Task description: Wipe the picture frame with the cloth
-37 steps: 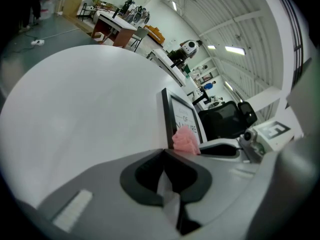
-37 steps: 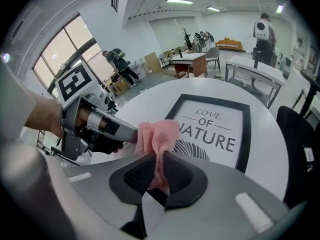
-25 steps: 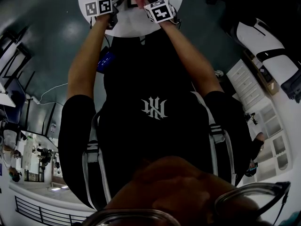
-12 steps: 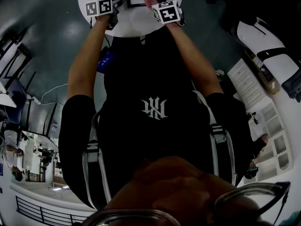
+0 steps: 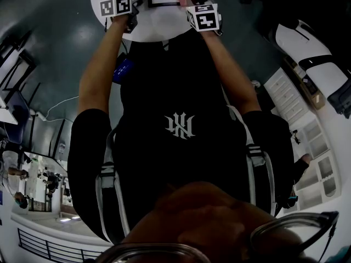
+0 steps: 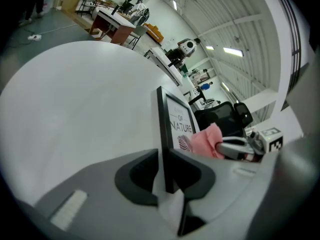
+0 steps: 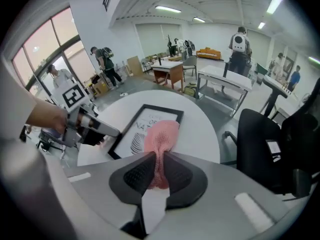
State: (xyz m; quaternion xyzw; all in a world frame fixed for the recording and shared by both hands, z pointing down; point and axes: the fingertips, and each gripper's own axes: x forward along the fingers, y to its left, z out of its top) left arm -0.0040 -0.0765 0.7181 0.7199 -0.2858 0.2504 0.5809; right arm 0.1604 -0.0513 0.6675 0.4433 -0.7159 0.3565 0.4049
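A round white table (image 7: 202, 126) lies under and ahead of the right gripper (image 7: 159, 159). Just to that gripper's right stands a black office chair (image 7: 265, 144). Farther ahead are white desks (image 7: 222, 79), and a person wearing a backpack (image 7: 240, 41) stands beyond them. Large windows (image 7: 45, 59) are on its left. Well ahead of the left gripper (image 6: 165, 159), past the table's far edge, stands a brown-sided desk (image 6: 112, 23).

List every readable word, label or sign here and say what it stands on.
"OF NATURE": on the print in the picture frame; the line above it is too small to read.
"NA": the same print in the right gripper view, the rest hidden by the cloth.
Shirt: a white emblem, no readable letters.
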